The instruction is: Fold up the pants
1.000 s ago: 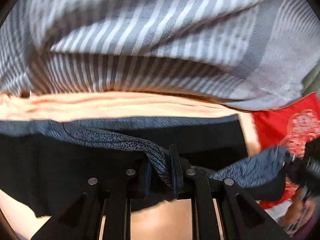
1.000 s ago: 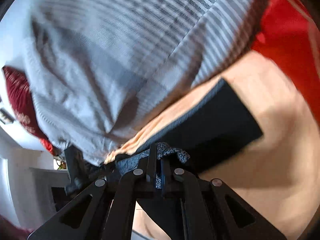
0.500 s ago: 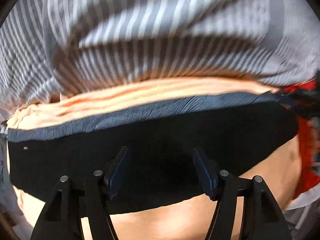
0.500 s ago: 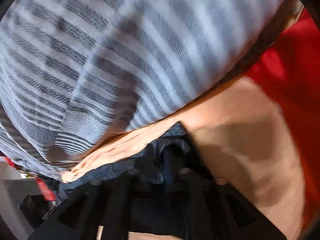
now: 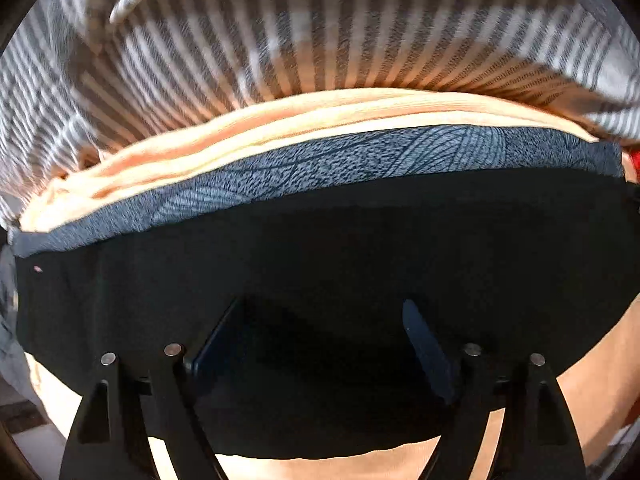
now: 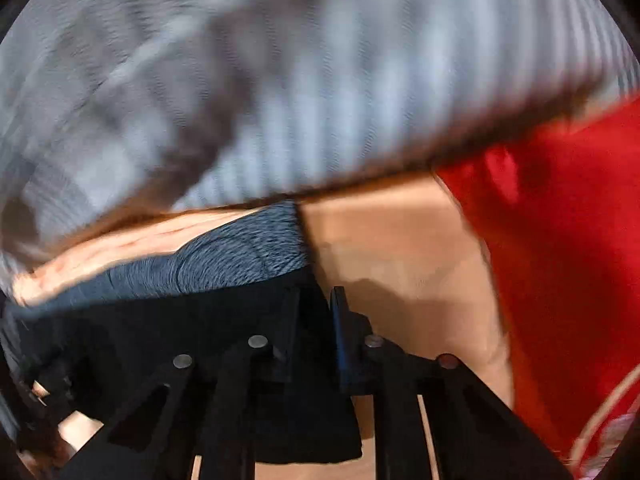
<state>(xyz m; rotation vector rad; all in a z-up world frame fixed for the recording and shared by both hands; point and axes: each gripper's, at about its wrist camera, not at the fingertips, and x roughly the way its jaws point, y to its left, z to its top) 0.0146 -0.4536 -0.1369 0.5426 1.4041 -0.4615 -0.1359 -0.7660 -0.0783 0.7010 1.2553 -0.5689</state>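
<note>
The black pants (image 5: 320, 248) lie folded flat on an orange sheet (image 5: 280, 124), with a blue-grey patterned waistband (image 5: 360, 156) along the far edge. My left gripper (image 5: 320, 320) is wide open just above the black cloth and holds nothing. In the right wrist view the pants (image 6: 140, 332) and their waistband (image 6: 240, 256) lie at the lower left. My right gripper (image 6: 314, 304) hovers over the pants' right edge with its jaws a narrow gap apart; no cloth shows between them. The view is blurred.
A grey and white striped blanket (image 5: 320, 24) is heaped behind the pants; it also fills the top of the right wrist view (image 6: 280, 80). A red cloth (image 6: 560, 220) lies to the right of the orange sheet (image 6: 400, 260).
My left gripper opened and let go of the waistband, and the pants now lie flat. My right gripper released its fold of cloth and its jaws parted slightly.
</note>
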